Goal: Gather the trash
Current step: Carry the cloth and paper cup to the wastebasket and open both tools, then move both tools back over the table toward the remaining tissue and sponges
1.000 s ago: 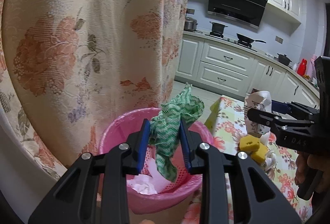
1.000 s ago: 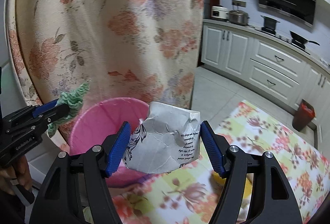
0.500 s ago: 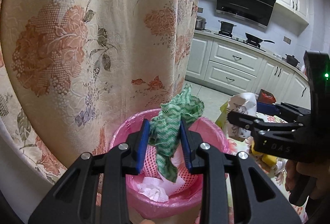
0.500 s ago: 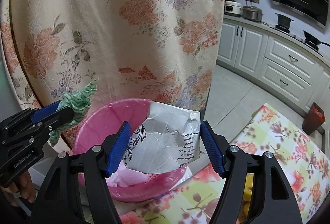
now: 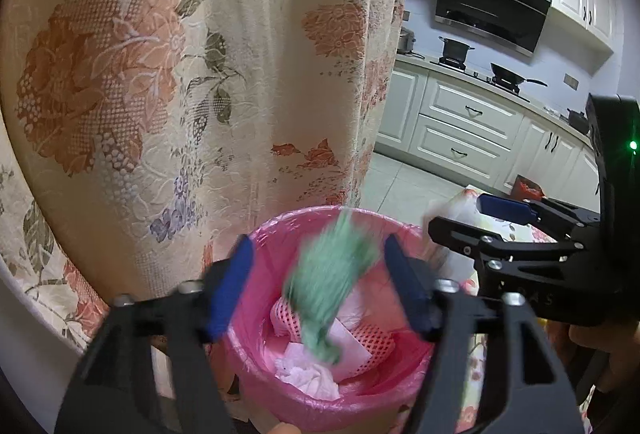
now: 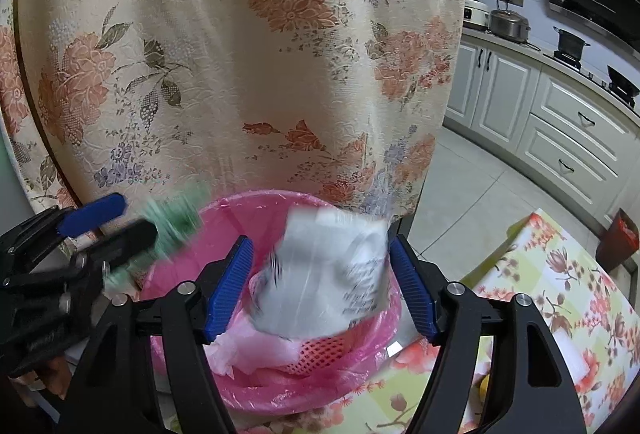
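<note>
Green rag (image 5: 332, 282) released over pink bin (image 5: 280, 394)

No legible text or labels

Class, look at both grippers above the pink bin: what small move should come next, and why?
Probably lift both grippers clear. The left gripper and right gripper are open, with the green cloth and paper bag blurred, dropping into the pink bin.
</note>
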